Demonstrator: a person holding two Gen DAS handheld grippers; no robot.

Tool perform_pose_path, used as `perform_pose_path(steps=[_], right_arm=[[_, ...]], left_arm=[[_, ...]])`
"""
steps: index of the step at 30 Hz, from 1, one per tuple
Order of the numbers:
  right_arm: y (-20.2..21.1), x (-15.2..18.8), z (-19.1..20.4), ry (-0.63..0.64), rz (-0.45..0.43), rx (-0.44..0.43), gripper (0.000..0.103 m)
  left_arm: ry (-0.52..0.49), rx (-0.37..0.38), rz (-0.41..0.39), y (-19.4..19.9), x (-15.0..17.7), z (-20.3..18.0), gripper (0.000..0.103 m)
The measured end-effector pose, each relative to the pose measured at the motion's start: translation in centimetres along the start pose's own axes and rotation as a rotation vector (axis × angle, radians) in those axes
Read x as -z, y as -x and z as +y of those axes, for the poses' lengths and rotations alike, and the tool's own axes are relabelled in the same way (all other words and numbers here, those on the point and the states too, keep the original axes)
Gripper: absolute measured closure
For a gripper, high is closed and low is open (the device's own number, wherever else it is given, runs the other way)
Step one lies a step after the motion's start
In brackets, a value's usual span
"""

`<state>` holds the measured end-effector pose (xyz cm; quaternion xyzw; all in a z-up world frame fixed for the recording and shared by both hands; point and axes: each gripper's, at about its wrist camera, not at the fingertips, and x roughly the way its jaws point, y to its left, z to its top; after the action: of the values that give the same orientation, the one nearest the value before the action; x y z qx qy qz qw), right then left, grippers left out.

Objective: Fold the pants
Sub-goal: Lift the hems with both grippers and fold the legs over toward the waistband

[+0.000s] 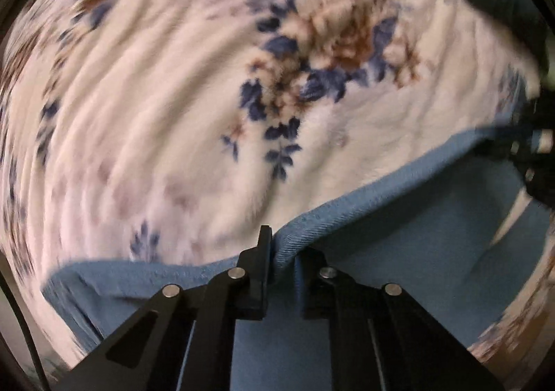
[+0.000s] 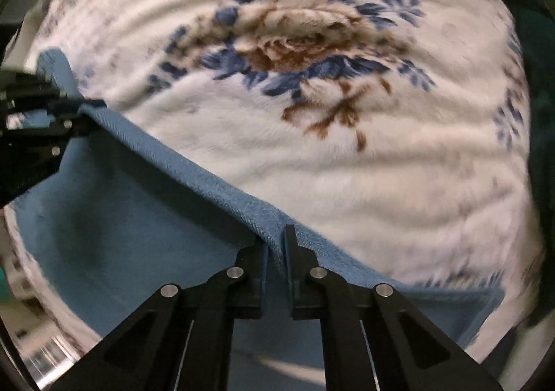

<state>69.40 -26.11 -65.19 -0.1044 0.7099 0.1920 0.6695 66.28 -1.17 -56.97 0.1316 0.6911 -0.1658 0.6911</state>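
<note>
Light blue pants (image 1: 399,245) hang by their hemmed edge above a flowered blanket. My left gripper (image 1: 277,245) is shut on that edge, the cloth pinched between its black fingers. My right gripper (image 2: 277,245) is shut on the same edge further along, on the pants (image 2: 131,217). The edge runs taut between the two grippers. The right gripper shows at the right rim of the left wrist view (image 1: 534,155); the left gripper shows at the left rim of the right wrist view (image 2: 45,120). The rest of the pants hangs below, partly hidden by the fingers.
A white plush blanket (image 1: 173,96) with blue and brown flowers covers the surface under the pants; it also fills the right wrist view (image 2: 381,165). A dark green cloth (image 2: 534,44) lies beyond the blanket's right edge.
</note>
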Motion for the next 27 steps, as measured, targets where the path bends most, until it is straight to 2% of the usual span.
perform_pose_path(steps=[3,6,7,9,10,12,13,15,16,19,22,25,27], right_arm=[[2.7,3.9,-0.7,-0.099,-0.067,-0.061,0.097],[6.1,8.7,-0.2,-0.171,-0.120,-0.089,0.097],[7.8,10.1,2.7,-0.188,-0.128,-0.094,0.097],[9.2,13.7,5.8,-0.221,-0.145,-0.099,0.097],[8.9,14.4,7.8,-0.222,-0.148,-0.090,0.098],[8.5,18.5,11.0,-0.219,-0.141,-0.079,0.098],[7.1,19.3,12.9,-0.225,-0.126,-0.079,0.098],[5.6,23.6,15.0,-0.229,-0.087,-0.080,0.098],[4.5,25.1,15.2,-0.242,-0.070,-0.088,0.098],[0.6,28.9,16.5,-0.269,-0.006,-0.084,0.096],[-2.8,30.6,17.4,-0.293,0.033,-0.063,0.094],[-4.3,30.8,17.8,-0.305,0.054,-0.039,0.089],[-4.6,30.4,17.6,-0.339,0.052,-0.060,0.075]], left_arm=[[0.130,0.065,-0.058,3.6,3.7,-0.2,0.095],[0.196,0.073,-0.105,6.6,8.1,-1.8,0.095],[0.209,0.066,-0.113,7.2,9.7,-2.7,0.095],[0.238,0.072,-0.116,7.7,11.2,-3.1,0.095],[0.252,0.074,-0.111,8.4,13.9,-4.3,0.095],[0.282,0.078,-0.099,8.8,16.7,-5.8,0.095],[0.302,0.083,-0.076,8.4,19.4,-6.9,0.095],[0.333,0.093,-0.033,7.0,22.2,-8.2,0.095],[0.349,0.091,-0.002,5.4,24.1,-8.9,0.095],[0.390,0.080,0.056,0.5,27.1,-9.6,0.094],[0.411,0.045,0.077,-3.4,28.0,-9.7,0.091],[0.466,0.056,0.074,-4.5,28.3,-9.1,0.089],[0.519,0.064,0.055,-4.2,28.8,-8.7,0.083]])
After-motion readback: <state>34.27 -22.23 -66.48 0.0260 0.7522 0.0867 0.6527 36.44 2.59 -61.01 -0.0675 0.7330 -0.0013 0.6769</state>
